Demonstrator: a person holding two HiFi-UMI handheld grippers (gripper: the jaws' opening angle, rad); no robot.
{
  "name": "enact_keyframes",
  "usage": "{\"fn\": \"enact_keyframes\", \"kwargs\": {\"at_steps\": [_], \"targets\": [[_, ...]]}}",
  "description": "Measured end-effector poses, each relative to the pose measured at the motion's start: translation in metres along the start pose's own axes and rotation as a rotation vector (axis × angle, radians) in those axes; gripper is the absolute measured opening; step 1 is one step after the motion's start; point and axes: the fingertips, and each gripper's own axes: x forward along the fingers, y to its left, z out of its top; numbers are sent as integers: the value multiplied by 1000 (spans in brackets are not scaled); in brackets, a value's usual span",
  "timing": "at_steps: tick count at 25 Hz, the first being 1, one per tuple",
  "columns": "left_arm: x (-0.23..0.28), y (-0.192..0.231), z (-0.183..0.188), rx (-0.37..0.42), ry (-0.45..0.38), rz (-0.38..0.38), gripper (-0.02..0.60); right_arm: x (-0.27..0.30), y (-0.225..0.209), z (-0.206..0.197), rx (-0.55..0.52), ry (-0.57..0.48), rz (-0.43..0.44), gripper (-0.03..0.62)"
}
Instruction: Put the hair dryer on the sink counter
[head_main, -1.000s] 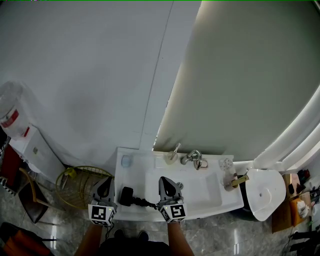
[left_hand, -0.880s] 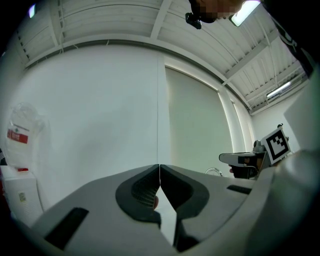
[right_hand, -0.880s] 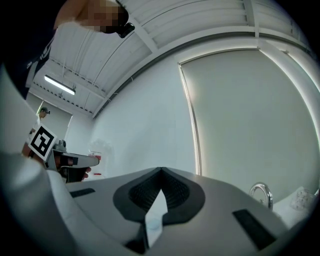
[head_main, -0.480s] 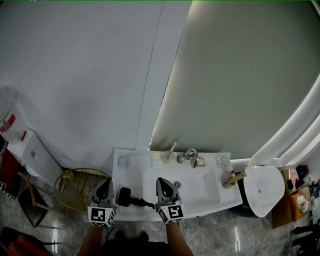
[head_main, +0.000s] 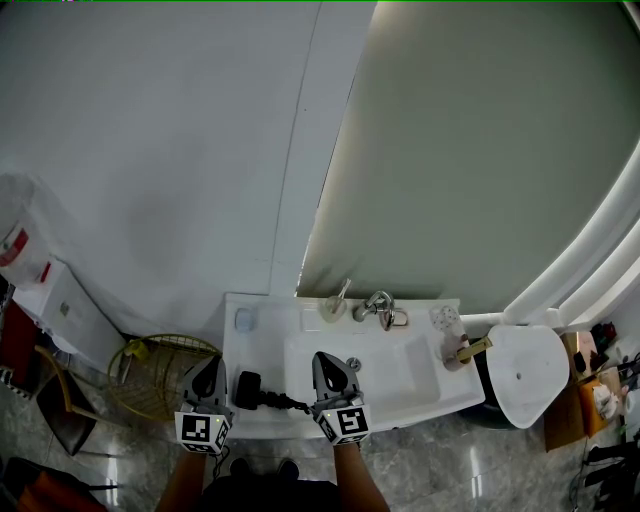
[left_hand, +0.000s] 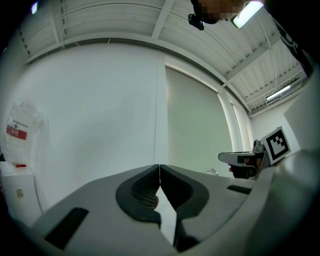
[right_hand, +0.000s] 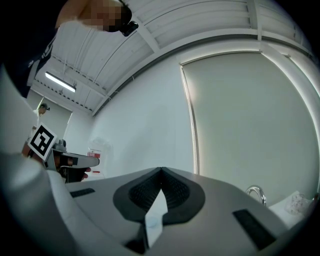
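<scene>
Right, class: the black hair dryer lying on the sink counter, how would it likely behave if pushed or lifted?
The hair dryer looks like a rigid body, so it would probably lift as one stiff piece. Its cord trails beside it, so that would likely flop and drag. The counter looks smooth and glossy, so a push might slide it.

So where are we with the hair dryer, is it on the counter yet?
Done: the dryer lies on the counter, left of the basin. In hand: nothing; the left claw and right claw are both shut and empty, either side of it. Left: probably only backing the claws away.
</scene>
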Motion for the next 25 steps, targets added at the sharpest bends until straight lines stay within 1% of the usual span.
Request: {"fn": "enact_keyframes", "kwargs": {"at_steps": [7, 15, 20, 25], "targets": [[-2, -1, -2, -8, 6, -8, 26, 1, 5, 2, -21, 22, 5, 28], [-1, 1, -3, -11, 11, -11, 26, 2, 9, -12, -26, 66, 20, 28], [-1, 1, -4, -12, 14, -10, 26, 2, 12, -9, -33, 76, 29, 28], [1, 0, -4, -20, 13, -14, 26, 2, 13, -13, -39, 58, 41, 28]]}}
